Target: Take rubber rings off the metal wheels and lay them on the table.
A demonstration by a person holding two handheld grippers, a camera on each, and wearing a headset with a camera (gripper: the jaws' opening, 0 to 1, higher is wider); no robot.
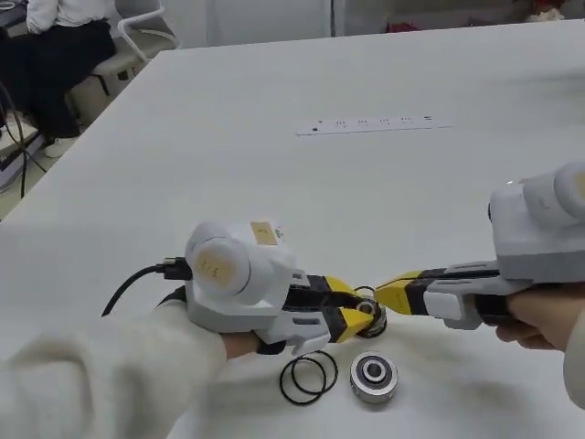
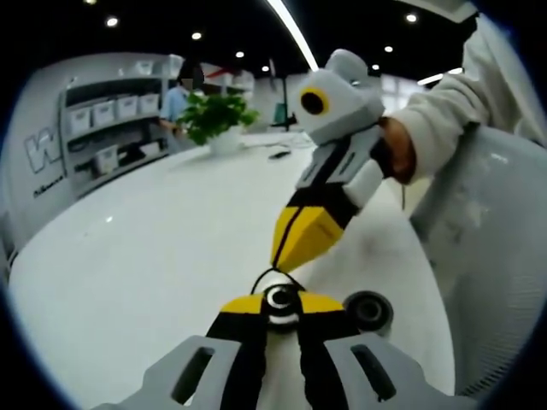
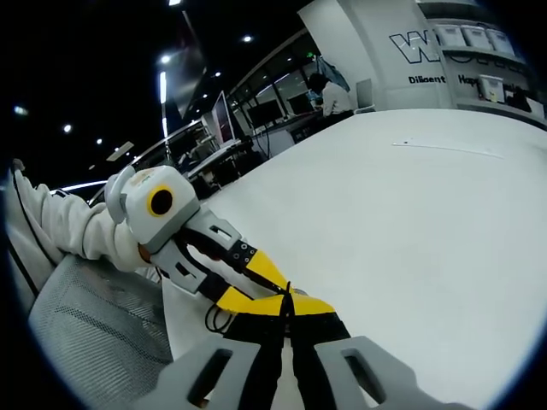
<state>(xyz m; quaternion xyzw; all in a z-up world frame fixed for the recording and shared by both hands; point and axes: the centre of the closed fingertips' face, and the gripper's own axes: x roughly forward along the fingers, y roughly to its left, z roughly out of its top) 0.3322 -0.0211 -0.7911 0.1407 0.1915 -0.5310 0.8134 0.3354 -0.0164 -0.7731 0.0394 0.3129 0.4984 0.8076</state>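
2 rubber rings and 1 bare wheel lie nearest on the bench. Just beyond, the left tool is clamped on a metal wheel and the right tool is pinched shut on its ring. The ring should come off best pulled straight outward, with the wheel braced

A broad white table spans the room, with a narrow strip of sockets in its top. At the far corner a person in a white top sits near a white chair. Wall shelves carry white bins, close to a potted plant. Small spotlights and a linear ceiling light shine from a dark ceiling. Dark lettering marks a white wall.
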